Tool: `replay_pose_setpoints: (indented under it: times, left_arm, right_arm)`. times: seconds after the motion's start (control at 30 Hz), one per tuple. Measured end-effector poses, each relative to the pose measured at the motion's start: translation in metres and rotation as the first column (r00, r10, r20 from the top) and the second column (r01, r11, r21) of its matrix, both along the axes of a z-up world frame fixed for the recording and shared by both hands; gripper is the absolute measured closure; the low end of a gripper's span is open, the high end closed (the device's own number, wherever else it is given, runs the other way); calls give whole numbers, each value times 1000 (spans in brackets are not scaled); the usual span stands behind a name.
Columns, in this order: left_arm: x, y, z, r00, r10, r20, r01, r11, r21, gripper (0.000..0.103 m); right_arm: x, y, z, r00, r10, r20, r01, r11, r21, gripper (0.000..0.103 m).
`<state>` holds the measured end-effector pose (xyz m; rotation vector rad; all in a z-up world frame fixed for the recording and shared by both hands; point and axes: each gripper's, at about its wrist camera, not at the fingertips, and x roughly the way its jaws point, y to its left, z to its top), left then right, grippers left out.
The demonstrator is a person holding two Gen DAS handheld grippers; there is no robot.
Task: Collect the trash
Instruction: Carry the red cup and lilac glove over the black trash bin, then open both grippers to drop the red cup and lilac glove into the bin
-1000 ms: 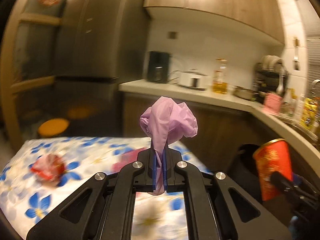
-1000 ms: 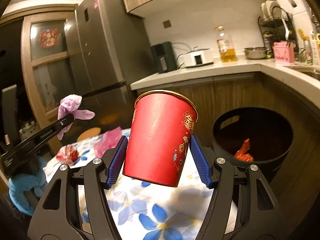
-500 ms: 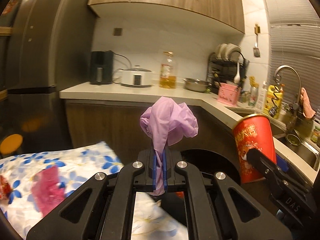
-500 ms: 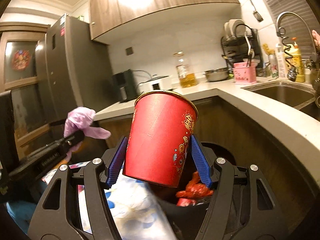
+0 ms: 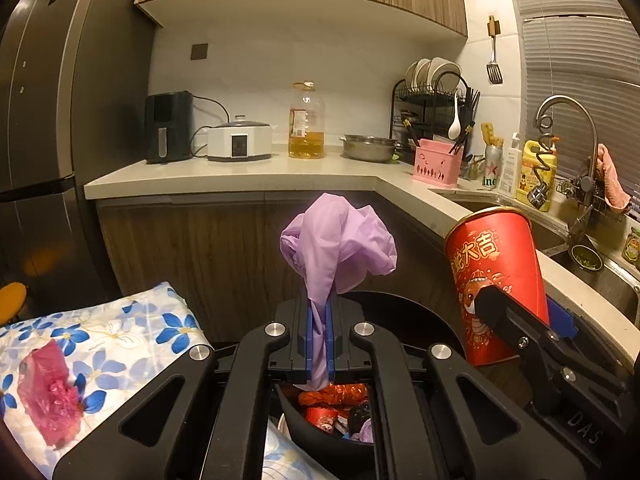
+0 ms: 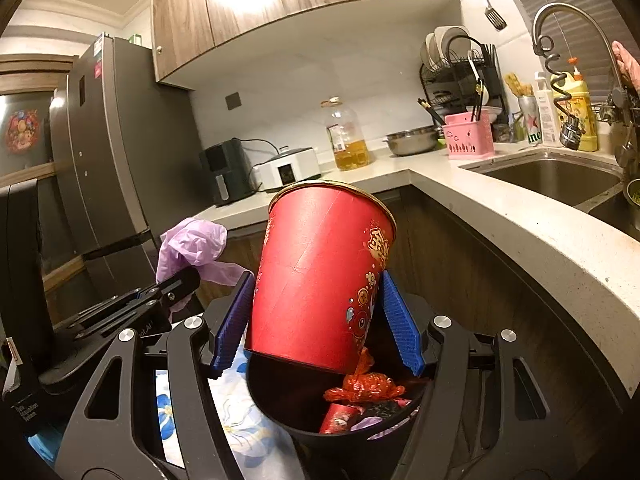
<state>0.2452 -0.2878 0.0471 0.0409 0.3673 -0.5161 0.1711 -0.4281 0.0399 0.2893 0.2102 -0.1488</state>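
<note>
My left gripper (image 5: 319, 342) is shut on a crumpled purple glove (image 5: 340, 248), which sticks up above the blue pads. My right gripper (image 6: 316, 320) is shut on a tall red paper cup (image 6: 320, 280), held upright and slightly tilted. Both hover over a black trash bin (image 6: 280, 412) that holds red wrappers (image 6: 364, 388) and other scraps. In the left wrist view the red cup (image 5: 496, 280) and the right gripper show at the right, and the bin (image 5: 320, 432) lies below my fingers. The right wrist view has the purple glove (image 6: 192, 248) at the left.
A floral-cloth table (image 5: 120, 332) lies to the left with a pink plastic wrapper (image 5: 48, 392) on it. A curved counter (image 6: 540, 236) with a sink (image 6: 552, 176), dish rack, oil bottle (image 5: 306, 122) and appliances runs behind and right. A dark fridge (image 6: 112, 152) stands at the left.
Both grippers swung right from over the table to above the black bin, still holding the glove and the cup. The bin's contents now show beneath the fingers.
</note>
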Motion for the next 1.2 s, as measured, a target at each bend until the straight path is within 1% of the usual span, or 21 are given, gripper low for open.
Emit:
replay_pose_setpoints:
  times: [0.5,0.87,0.93,0.97,1.0,1.03,1.07,1.17,1.2]
  left_arm:
    - [15,-20,-15,999,-21,-39,21,1000,14,98]
    - [27,-31,-28,997,-41,-59,42,999,16,97]
    - [28,-31,-31,997,-47,-58,48,999,14,93]
    - [29,-30,-32,997,-48,-59,49,999,16,92]
    - [31,-31,-35,997,-49,-64,50,998,22,91]
    - [32,-31,-36,996,-50,-67,52,998,25,86]
    - [33,-30,-38,996,-52,-70,54,998,27,76]
    - [35,-28,-42,996,-45,-76,48,998,35,68]
    - [35,-27,-44,995,-51,-83,54,998,36,65]
  right_arm:
    - [14,-21,-14,999,-20,-35,21,1000,20,38]
    - [31,-30,-21,999,3,-46,-1,999,48,36]
    - [33,-31,-22,999,7,-46,-5,998,57,35]
    - [35,-33,-23,999,14,-47,-11,998,68,30]
    - [36,-34,-24,999,15,-47,-12,997,76,23]
    - [37,-37,-25,999,12,-46,-8,996,90,21]
    - [37,-39,-26,999,16,-45,-11,995,103,21]
    - [37,-44,-27,999,6,-50,0,992,123,20]
    - [36,-44,-27,999,-1,-50,7,992,124,18]
